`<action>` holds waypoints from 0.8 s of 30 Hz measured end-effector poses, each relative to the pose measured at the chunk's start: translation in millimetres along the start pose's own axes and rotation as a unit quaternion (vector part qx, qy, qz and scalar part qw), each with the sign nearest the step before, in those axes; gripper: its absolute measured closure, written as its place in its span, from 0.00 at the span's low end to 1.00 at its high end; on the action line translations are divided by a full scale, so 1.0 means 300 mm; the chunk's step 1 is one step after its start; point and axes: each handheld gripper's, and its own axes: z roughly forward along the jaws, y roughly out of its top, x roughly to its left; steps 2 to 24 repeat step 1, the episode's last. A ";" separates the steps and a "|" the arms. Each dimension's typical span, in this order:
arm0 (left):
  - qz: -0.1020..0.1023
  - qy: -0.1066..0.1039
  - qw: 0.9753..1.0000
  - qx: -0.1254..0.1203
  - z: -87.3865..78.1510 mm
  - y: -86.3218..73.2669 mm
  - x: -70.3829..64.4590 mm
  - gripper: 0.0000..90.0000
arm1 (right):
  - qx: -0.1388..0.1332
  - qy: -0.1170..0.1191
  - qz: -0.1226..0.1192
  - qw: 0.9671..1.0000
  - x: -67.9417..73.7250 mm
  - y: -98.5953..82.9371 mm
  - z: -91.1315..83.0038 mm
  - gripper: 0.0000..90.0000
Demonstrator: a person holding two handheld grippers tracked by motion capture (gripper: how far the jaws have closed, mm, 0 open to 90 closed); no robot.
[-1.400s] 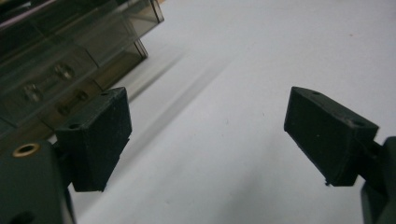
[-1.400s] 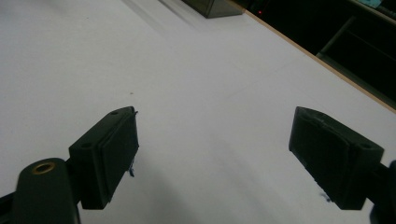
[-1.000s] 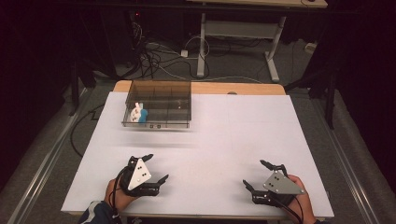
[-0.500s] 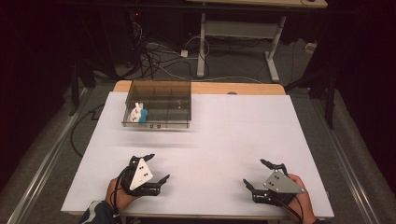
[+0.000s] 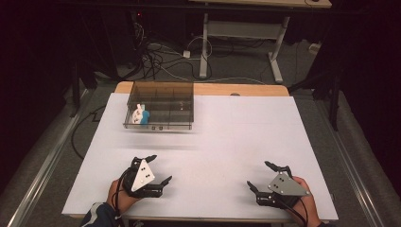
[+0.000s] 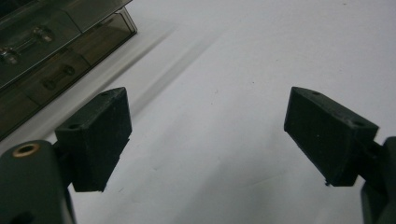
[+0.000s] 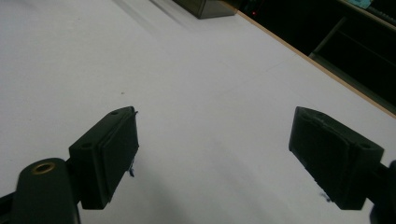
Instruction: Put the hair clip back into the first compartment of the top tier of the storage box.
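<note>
Resting near the table's [image 5: 217, 137] front edge, left gripper [image 5: 158, 169] and right gripper [image 5: 261, 176] hold jaws released, no writing legible.

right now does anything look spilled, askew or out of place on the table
Nothing stands out. The clear box sits square near the table's far left, its white and blue items inside, and both tools rest open, apart.

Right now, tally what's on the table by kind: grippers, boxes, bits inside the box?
Grippers: 2, the left gripper and the right gripper, both open and empty.
Clear compartment box: 1.
Small things inside the box: 2, a white piece and a blue piece together in its left end.
Total: 5.
</note>
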 end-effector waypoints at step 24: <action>-0.002 0.001 1.000 0.000 0.000 0.000 0.002 0.16 | -0.001 -0.001 0.002 1.000 -0.001 0.000 -0.001 0.19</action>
